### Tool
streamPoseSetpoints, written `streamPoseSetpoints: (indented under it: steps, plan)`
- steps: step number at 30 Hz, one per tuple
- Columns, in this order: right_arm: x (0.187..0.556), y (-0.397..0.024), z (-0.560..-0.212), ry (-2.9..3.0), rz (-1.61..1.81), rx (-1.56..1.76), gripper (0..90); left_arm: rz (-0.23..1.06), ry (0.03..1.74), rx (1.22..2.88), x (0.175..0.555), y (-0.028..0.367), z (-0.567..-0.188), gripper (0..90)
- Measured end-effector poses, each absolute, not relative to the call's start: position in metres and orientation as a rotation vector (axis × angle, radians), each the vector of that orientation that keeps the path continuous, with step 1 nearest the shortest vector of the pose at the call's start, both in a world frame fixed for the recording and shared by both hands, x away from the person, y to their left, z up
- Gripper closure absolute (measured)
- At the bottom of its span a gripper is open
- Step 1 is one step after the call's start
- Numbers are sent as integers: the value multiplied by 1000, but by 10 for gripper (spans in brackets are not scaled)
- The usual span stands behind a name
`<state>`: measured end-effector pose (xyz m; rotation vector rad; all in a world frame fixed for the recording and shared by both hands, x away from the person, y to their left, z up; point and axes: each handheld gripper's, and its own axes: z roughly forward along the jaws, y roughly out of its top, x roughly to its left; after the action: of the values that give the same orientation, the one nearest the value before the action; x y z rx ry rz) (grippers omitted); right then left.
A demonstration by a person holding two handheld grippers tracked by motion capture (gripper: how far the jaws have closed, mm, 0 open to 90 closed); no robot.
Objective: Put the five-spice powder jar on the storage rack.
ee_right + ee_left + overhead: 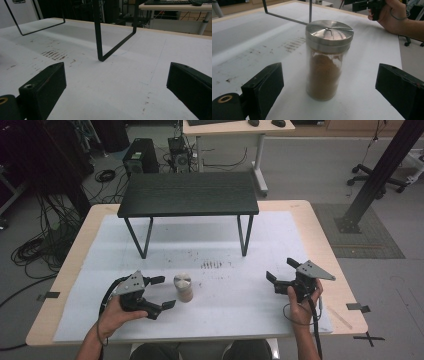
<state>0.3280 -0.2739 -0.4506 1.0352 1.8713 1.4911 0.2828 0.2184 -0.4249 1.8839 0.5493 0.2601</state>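
A clear jar of brown powder with a metal lid (183, 287) (327, 65) stands upright on the white sheet (225, 245). My left gripper (164, 292) (329, 77) is open just left of the jar. Its two black jaws reach toward the jar on either side, and the jar stands between them, touching neither. My right gripper (279, 269) (115, 75) is open at the right of the sheet, with nothing between its jaws. It faces the black stand's leg (98, 32). The right hand and its gripper (372, 5) show far off in the left gripper view.
A low black stand (189, 194) on thin metal legs sits at the back middle of the sheet. Brown specks (211, 265) mark the sheet in front of it. The wooden table's edge (340, 290) runs close to my right hand. Beyond lie floor cables and a desk.
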Motion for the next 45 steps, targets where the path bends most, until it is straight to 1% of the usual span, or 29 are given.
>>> streamPoseSetpoints:
  steps: [45]
  plan:
    - [328, -274, -450, 1870, 1493, 1034, 24, 225, 520, 1884, 297, 199, -431, 83]
